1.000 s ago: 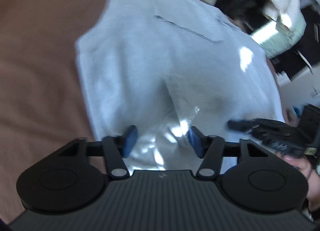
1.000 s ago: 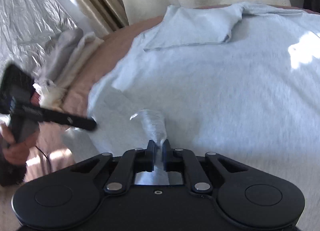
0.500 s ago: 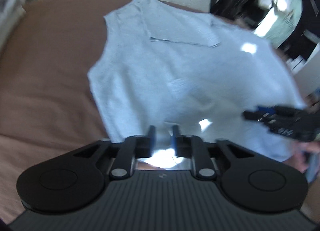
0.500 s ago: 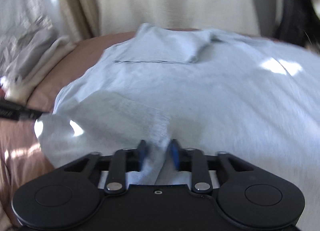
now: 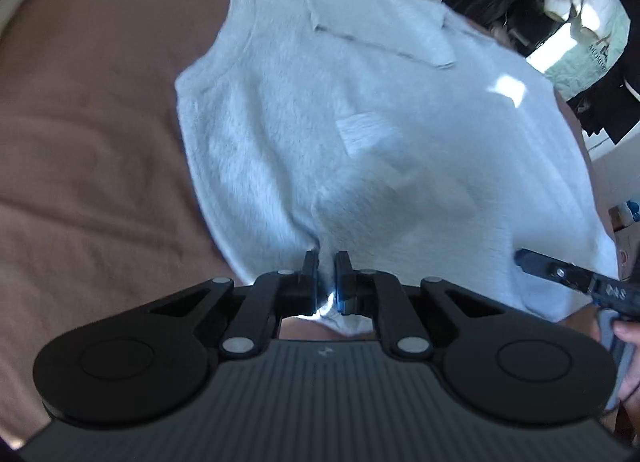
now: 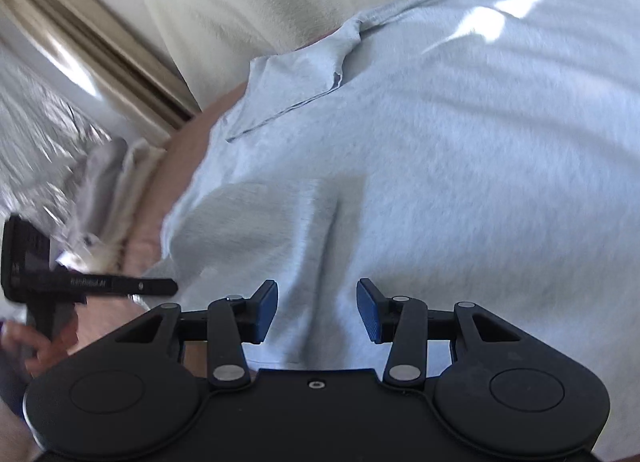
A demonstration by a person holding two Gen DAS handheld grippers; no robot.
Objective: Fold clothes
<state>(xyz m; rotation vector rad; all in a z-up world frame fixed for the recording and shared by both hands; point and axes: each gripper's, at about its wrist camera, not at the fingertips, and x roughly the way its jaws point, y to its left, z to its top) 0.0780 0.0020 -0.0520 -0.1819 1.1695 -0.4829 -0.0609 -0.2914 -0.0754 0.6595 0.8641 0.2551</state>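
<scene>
brown bed (image 5: 88, 149) under pale shirt (image 5: 360, 133); left tool (image 5: 327, 274) pinching hem; right tool (image 6: 316, 310) parted astride fold

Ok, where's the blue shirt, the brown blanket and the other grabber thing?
blue shirt (image 5: 360, 133), left wrist view, middle of the cloth.
brown blanket (image 5: 88, 149), left wrist view, bare part left of the shirt.
right gripper (image 5: 560, 274), left wrist view, its black finger.
</scene>
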